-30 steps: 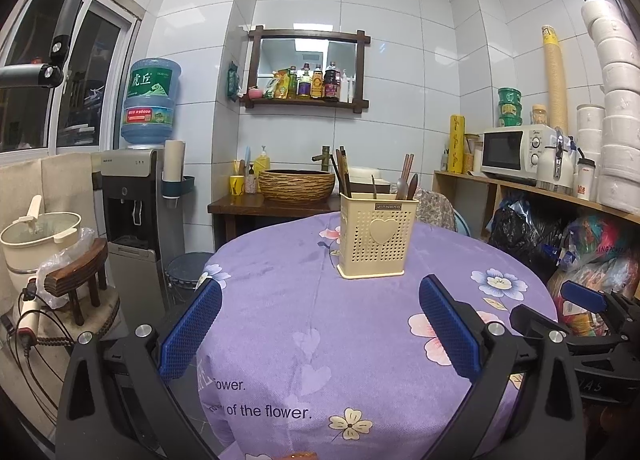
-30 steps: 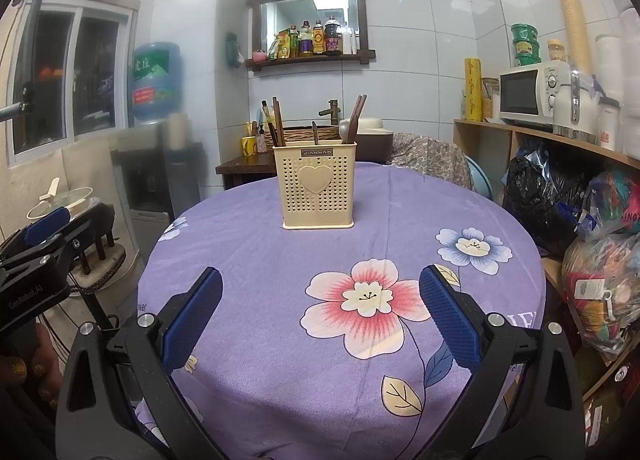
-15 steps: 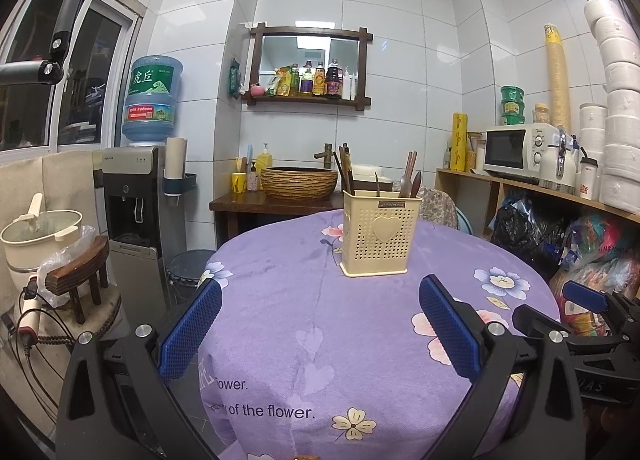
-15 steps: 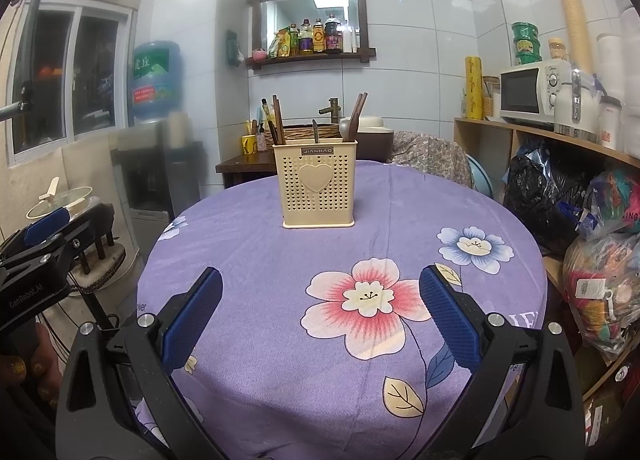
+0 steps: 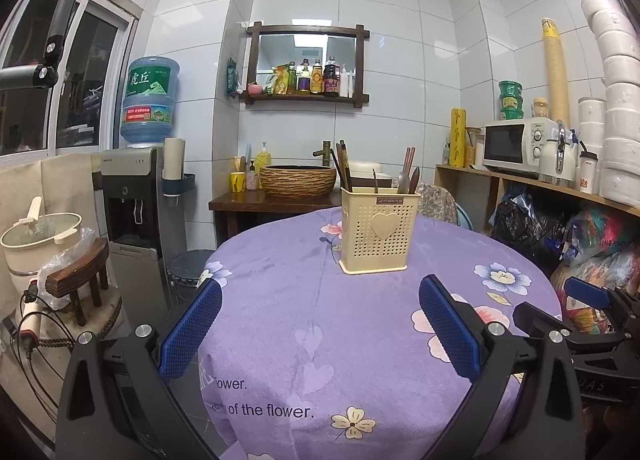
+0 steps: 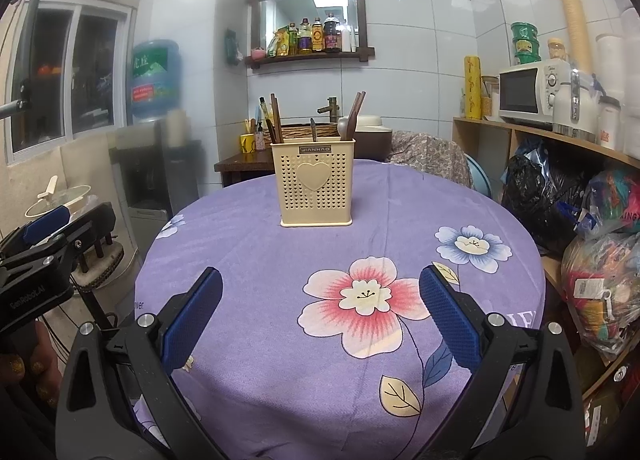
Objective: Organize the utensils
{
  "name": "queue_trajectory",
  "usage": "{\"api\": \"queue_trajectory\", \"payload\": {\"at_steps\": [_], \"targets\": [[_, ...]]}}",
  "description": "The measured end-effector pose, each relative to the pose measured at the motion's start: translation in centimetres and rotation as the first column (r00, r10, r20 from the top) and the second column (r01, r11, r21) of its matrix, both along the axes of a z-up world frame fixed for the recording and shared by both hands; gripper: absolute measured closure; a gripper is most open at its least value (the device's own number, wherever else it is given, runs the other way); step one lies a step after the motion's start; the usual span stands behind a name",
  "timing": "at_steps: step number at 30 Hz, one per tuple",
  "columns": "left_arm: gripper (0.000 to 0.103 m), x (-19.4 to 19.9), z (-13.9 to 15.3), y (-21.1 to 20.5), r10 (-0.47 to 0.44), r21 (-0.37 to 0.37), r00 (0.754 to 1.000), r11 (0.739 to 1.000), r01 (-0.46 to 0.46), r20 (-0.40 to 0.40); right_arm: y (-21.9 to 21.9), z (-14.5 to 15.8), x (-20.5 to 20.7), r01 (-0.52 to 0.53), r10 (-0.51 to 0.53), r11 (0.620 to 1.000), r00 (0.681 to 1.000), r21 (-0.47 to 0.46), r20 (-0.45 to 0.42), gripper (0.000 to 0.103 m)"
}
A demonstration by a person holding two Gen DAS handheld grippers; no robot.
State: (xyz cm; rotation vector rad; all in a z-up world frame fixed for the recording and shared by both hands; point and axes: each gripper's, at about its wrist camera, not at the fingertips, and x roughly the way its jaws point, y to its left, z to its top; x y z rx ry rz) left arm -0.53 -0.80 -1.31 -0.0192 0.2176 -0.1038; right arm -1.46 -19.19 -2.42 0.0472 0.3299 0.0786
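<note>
Since the earlier frames the left gripper has eased slightly forward: the cream utensil holder sits a little lower and larger in its view. The right wrist view is nearly unchanged.

Both grippers hover above the near half of the round table covered by a purple floral tablecloth. The right gripper has its jaws wide apart and holds nothing; the left gripper's jaws are likewise wide apart and empty.

The utensil holder stands upright toward the far side of the table, well apart from both grippers. Chopsticks lean in its left compartment; more chopsticks and what appears to be a spoon stand at its right. No loose utensils are visible on the cloth.

Procedure, as judged: approach the holder from above, select one handle at a time, close on the exposed upper shaft, and lift vertically. Steady the lightweight holder with the other gripper to prevent tipping.
</note>
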Motion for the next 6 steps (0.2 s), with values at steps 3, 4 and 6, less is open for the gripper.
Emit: {"api": "queue_trajectory", "payload": {"at_steps": [3, 4, 6], "targets": [[0.005, 0.18, -0.04, 0.08, 0.006, -0.006, 1.0, 1.0, -0.006, -0.012, -0.1, -0.04, -0.01, -0.002, 0.002, 1.0, 1.0, 0.004, -0.004, 0.006], [0.005, 0.25, -0.07, 0.15, 0.009, -0.008, 1.0, 1.0, -0.01, -0.018, -0.1, -0.07, 0.06, -0.001, 0.001, 1.0, 1.0, 0.006, -0.007, 0.006], [0.005, 0.34, -0.08, 0.13, 0.014, -0.004, 1.0, 1.0, -0.014, -0.023, -0.15, -0.11, 0.17, 0.0, 0.0, 1.0, 1.0, 0.007, -0.012, 0.006]]}}
